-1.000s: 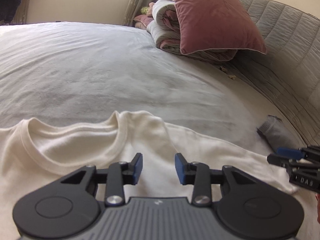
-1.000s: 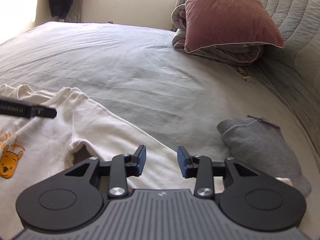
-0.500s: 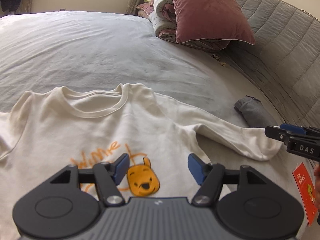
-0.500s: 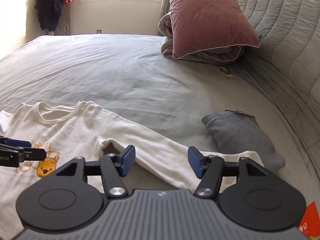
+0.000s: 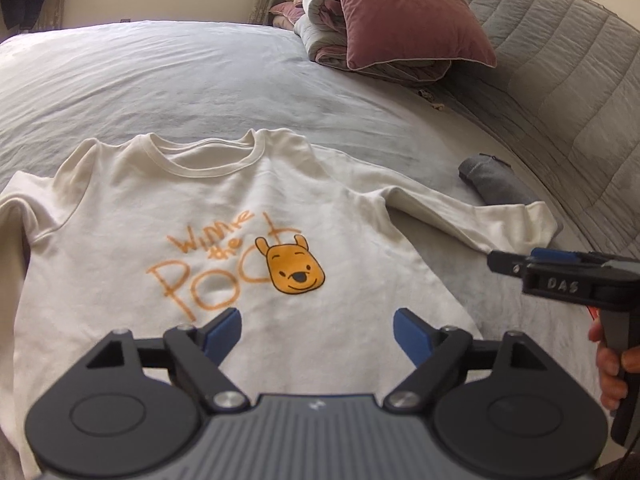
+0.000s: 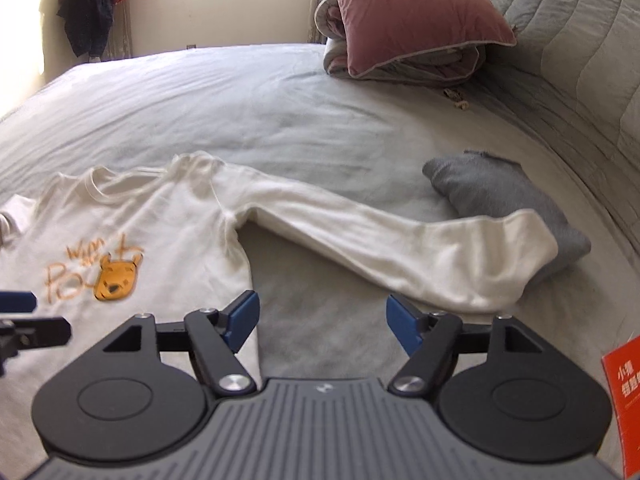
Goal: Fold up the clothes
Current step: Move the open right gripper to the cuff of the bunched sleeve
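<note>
The cream shirt (image 5: 224, 248) is laid face up on the bed (image 5: 200, 80), its printed chest just ahead of the left gripper (image 5: 318, 330) and its collar further ahead. The left gripper's jaws have just been opening and are now spread wide, with nothing pinched between them; only the lower front of the shirt is seen beyond the blue pads. The right gripper (image 6: 322, 322) is likewise held wide, its jaws having just been opening too, and bare sheet is seen between them. The long sleeve (image 6: 380, 240) is stretched ahead and to the right of it, and the cuff is draped over a grey folded garment (image 6: 488, 192).

Several risks are judged from this. If the cuff is pinched too deeply, the grey garment may be caught with it and dragged into the fold. If only the top layer of the sleeve is taken, the sleeve may be twisted instead of laid flat. The soft sheet may be gathered with the hem by the left gripper. A red card (image 6: 624, 396), lying to the right of the right gripper, may be swept off the bed.
</note>
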A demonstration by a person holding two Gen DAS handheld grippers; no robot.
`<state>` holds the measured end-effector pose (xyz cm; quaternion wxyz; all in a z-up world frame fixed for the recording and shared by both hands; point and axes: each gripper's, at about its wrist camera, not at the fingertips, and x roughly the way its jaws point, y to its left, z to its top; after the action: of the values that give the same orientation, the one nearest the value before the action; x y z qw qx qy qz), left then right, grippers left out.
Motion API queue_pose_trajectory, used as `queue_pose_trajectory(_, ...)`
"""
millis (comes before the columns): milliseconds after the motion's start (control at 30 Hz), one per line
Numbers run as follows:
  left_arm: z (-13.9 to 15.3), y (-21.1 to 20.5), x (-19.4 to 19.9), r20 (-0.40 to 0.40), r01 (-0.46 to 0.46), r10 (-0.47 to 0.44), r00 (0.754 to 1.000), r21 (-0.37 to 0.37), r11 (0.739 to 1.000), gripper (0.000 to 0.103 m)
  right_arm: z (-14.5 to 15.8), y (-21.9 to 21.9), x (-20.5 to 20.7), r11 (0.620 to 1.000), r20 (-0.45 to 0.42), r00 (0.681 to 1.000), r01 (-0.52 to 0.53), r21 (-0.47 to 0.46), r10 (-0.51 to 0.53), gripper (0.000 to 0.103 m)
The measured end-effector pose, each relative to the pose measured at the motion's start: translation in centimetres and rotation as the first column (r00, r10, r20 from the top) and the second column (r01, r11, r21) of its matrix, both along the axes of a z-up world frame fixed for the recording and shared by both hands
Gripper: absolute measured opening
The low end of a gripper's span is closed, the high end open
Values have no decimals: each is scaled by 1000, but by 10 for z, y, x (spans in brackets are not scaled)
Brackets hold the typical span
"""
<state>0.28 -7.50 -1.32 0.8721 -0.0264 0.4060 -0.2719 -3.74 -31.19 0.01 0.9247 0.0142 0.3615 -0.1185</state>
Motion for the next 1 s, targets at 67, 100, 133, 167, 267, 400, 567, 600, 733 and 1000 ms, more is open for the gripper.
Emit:
queue_pose_trajectory(67,0,1,-1,14,6,-6,1000,-9,1000,85,-12,-4,0,1000,-14,999,29,6,-29,73)
queue_pose_trajectory(100,-1,3,-2,21,5,-4,1000,-15,1000,86,-17,-7,1,999,-28,998,49,17,-48,73)
queue_pose_trajectory(133,-2,4,-1,23,1,0,1000,-17,1000,86,-19,-12,2,997,-35,997,63,34,-62,73)
queue_pose_trajectory(167,-3,4,0,23,-4,4,1000,-15,1000,86,-21,-17,4,996,-42,996,78,51,-76,73)
queue_pose_trajectory(267,-7,5,6,10,-19,19,1000,-9,1000,86,-20,-28,6,991,-32,994,107,83,-105,73)
queue_pose_trajectory(400,-9,3,7,9,-8,9,1000,-10,1000,86,-17,-43,6,983,-14,992,128,133,-128,73)
queue_pose_trajectory(567,-14,-3,7,42,15,-15,999,3,1000,86,-10,-63,3,975,1,989,144,169,-146,73)
queue_pose_trajectory(600,-16,-4,8,43,12,-12,999,2,1000,86,-9,-67,1,975,8,989,147,167,-150,73)
queue_pose_trajectory(733,-22,-8,11,38,10,-11,999,8,1000,86,-4,-84,-8,973,36,985,163,163,-171,73)
queue_pose_trajectory(1000,-28,-17,7,59,46,-48,997,28,999,86,-7,-130,-36,950,49,962,257,180,-269,73)
